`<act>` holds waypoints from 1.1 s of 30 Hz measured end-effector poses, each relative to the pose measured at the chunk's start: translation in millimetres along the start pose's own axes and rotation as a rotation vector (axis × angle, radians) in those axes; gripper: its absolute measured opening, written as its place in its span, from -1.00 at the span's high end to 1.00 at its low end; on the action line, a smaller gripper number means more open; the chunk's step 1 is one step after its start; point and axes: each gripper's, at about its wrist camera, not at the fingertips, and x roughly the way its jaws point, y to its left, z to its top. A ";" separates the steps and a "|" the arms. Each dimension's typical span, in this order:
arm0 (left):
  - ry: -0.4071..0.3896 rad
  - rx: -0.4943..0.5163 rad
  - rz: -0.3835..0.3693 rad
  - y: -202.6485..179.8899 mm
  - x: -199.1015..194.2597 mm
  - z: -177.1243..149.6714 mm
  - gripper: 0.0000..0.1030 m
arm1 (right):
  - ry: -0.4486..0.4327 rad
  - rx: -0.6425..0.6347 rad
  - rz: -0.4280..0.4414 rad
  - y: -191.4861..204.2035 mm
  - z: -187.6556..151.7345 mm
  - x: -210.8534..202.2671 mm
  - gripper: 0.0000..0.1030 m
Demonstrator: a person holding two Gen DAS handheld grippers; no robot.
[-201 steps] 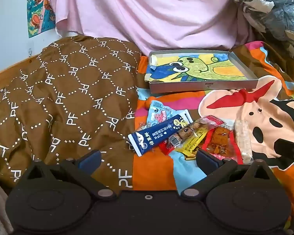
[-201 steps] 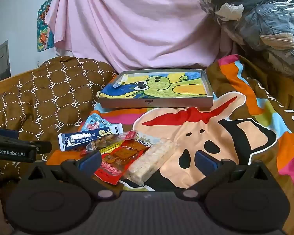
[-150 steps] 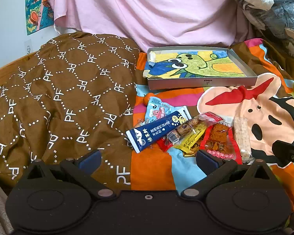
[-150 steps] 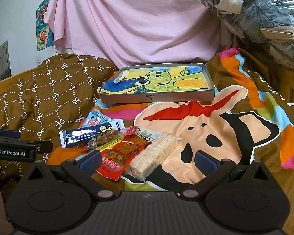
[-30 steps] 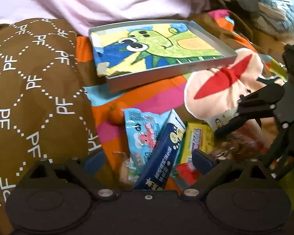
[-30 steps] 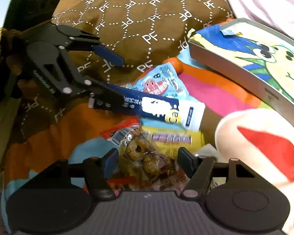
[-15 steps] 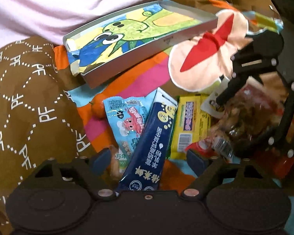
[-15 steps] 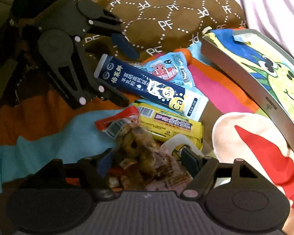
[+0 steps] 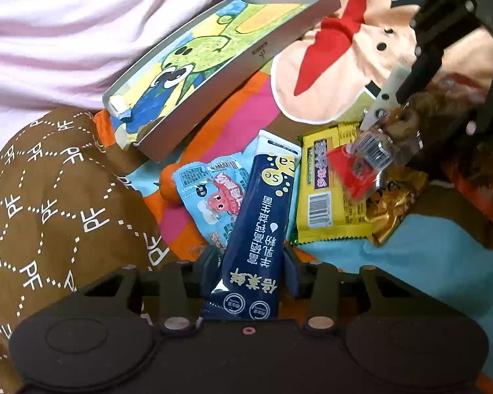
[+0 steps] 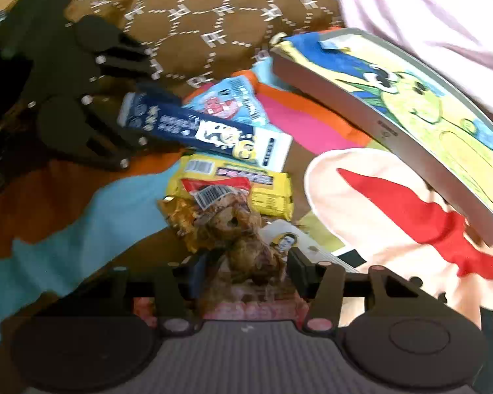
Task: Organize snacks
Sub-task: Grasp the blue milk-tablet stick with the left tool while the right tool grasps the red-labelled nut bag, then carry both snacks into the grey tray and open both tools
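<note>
My left gripper (image 9: pixel 251 264) is shut on the near end of a long dark blue snack box (image 9: pixel 261 223); it also shows in the right wrist view (image 10: pixel 187 124). My right gripper (image 10: pixel 245 267) is shut on a clear bag of brown cookies (image 10: pixel 236 229), seen lifted in the left wrist view (image 9: pixel 410 131). A yellow bar pack (image 9: pixel 325 193), a light blue pouch (image 9: pixel 213 193) and a gold wrapper (image 9: pixel 391 210) lie on the blanket. A shallow grey tray with a green cartoon drawing (image 9: pixel 213 55) sits behind them.
A small orange fruit (image 9: pixel 168 184) lies by the blue pouch. A brown patterned quilt (image 9: pixel 49 203) rises on the left. Pink cloth (image 9: pixel 65 26) hangs behind the tray. The colourful cartoon blanket (image 9: pixel 338 65) covers the bed.
Both grippers have closed: the left onto the blue box, the right onto the cookie bag. The cookie bag has risen off the pile.
</note>
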 end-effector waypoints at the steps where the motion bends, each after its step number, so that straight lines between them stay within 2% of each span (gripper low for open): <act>1: 0.001 -0.018 -0.007 1.9 -0.8 0.7 0.21 | -0.004 0.012 -0.013 1.1 -0.1 0.7 -0.07; 7: 0.021 -0.207 -0.074 17.8 -6.1 3.9 0.29 | -0.034 0.035 -0.080 9.5 -2.9 2.1 -0.02; 14: 0.070 -0.453 -0.174 25.2 -9.8 4.8 0.36 | -0.058 -0.145 -0.285 45.7 -9.0 1.6 -0.01; 18: 0.101 -0.508 -0.216 20.1 -9.9 5.1 0.38 | -0.066 -0.234 -0.356 60.1 -9.7 2.7 -0.01; 24: 0.104 -0.582 -0.263 23.4 -21.1 2.4 0.41 | -0.088 -0.256 -0.421 63.7 -9.3 -3.7 -0.01; 30: 0.019 -0.631 -0.288 23.7 -38.5 2.4 0.43 | -0.102 -0.268 -0.475 65.6 -13.5 -8.8 -0.01; 33: -0.016 -0.634 -0.264 21.1 -43.0 4.5 0.44 | -0.096 -0.276 -0.506 62.6 -13.2 -7.0 -0.01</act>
